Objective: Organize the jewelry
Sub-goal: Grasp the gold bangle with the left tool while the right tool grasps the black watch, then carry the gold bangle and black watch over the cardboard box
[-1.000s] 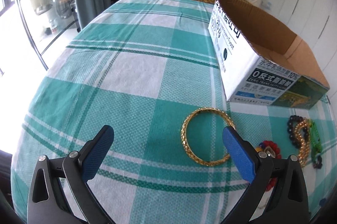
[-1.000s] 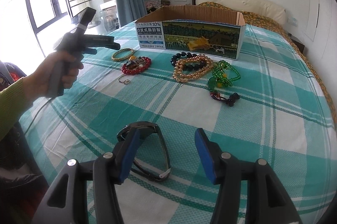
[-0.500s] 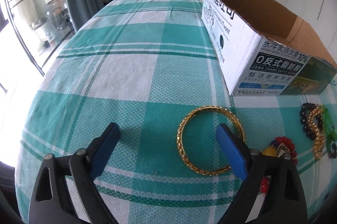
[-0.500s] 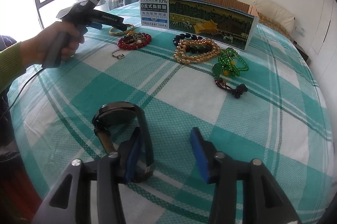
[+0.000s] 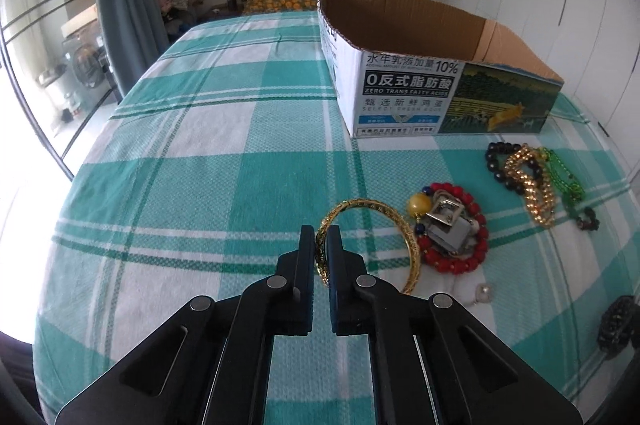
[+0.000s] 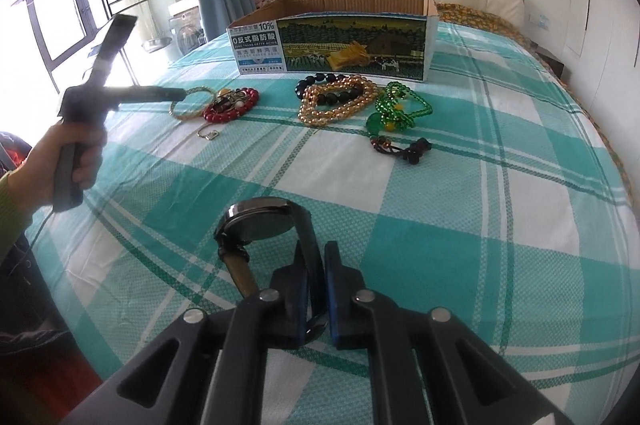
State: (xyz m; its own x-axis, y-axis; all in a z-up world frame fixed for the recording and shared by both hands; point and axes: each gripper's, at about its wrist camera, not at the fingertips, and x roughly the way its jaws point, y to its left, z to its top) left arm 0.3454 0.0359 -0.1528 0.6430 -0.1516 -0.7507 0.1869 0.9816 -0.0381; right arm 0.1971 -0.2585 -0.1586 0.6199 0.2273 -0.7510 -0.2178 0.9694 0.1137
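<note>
My left gripper point(image 5: 320, 241) is shut on the near rim of a gold bangle point(image 5: 380, 211) lying on the checked bedspread. My right gripper point(image 6: 318, 257) is shut on the strap of a dark wristwatch point(image 6: 260, 221) at the bed's near side. An open cardboard box point(image 5: 424, 45) stands further back; it also shows in the right wrist view point(image 6: 340, 37). In the right wrist view the left gripper point(image 6: 176, 93) touches the bangle point(image 6: 188, 105).
A red bead bracelet point(image 5: 460, 257) with metal clasps, black beads point(image 5: 498, 165), a gold bead necklace point(image 5: 532, 185) and green beads point(image 5: 564, 177) lie right of the bangle. A small ring point(image 6: 208, 134) and a dark tassel charm point(image 6: 404, 149) lie on the bedspread.
Both grippers have closed: the left on the bangle's rim, the right on the watch strap. Both were open and moving in before.
</note>
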